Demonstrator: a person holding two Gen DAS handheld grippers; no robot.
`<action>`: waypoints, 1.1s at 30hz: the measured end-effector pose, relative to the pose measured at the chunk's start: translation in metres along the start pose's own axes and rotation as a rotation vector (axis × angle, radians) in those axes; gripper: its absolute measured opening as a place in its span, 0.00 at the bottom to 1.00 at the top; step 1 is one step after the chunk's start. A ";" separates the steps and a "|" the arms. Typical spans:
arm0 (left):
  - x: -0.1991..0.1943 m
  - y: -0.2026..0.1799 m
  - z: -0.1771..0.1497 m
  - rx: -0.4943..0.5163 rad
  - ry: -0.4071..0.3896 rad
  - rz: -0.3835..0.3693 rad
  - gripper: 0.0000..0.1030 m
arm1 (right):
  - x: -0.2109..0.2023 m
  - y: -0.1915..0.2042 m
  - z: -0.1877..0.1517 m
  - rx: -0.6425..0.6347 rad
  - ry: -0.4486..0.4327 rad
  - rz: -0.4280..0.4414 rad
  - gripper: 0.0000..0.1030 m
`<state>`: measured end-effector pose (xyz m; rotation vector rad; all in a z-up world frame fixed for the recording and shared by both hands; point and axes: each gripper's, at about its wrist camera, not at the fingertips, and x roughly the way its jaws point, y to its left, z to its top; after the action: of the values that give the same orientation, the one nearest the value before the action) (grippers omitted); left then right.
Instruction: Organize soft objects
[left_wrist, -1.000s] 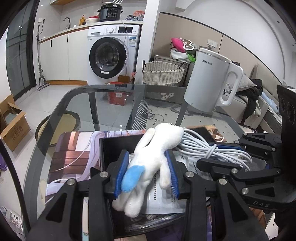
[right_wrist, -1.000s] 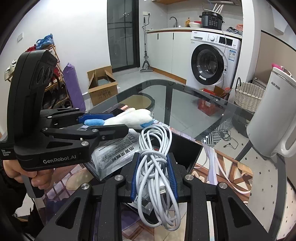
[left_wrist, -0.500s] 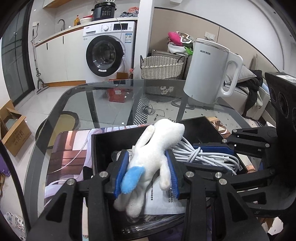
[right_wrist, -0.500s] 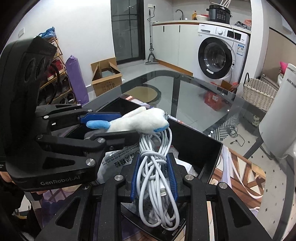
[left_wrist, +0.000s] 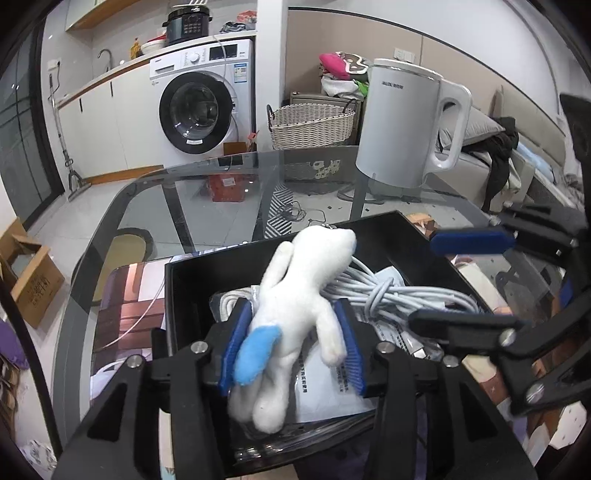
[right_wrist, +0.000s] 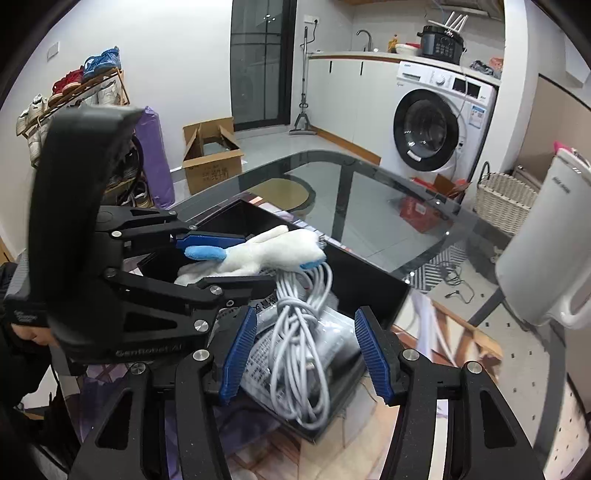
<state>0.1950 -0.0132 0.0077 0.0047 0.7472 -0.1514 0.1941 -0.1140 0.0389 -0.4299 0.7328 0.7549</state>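
Note:
My left gripper (left_wrist: 291, 347) is shut on a white plush toy (left_wrist: 303, 295) with a blue ear, held over the black box (left_wrist: 192, 273). The toy also shows in the right wrist view (right_wrist: 273, 253). My right gripper (right_wrist: 306, 360) is open, its blue pads either side of a coiled white cable (right_wrist: 303, 332) that lies in the black box (right_wrist: 373, 291) on plastic packets. The cable also shows in the left wrist view (left_wrist: 399, 295), beside the toy.
The box stands on a printed mat (left_wrist: 122, 295) on a glass table (left_wrist: 221, 199). A white kettle (left_wrist: 406, 122) stands at the table's far right. A washing machine (left_wrist: 199, 110), wicker basket (left_wrist: 310, 125) and cardboard box (right_wrist: 210, 155) are beyond.
My right gripper has opened and let go of the white cable, which now lies in the black box. Both grippers have lowered toward the box. The left still holds the plush toy.

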 end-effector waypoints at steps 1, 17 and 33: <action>0.000 0.000 0.000 0.000 -0.001 -0.002 0.47 | -0.001 -0.001 0.001 0.003 -0.001 -0.006 0.56; -0.036 0.005 -0.009 -0.057 -0.055 -0.020 0.85 | -0.032 -0.010 -0.018 0.067 -0.060 -0.052 0.93; -0.089 0.012 -0.038 -0.110 -0.187 0.041 1.00 | -0.069 0.001 -0.039 0.158 -0.178 -0.088 0.99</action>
<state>0.1070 0.0128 0.0394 -0.0973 0.5673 -0.0702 0.1418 -0.1680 0.0625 -0.2462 0.5973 0.6381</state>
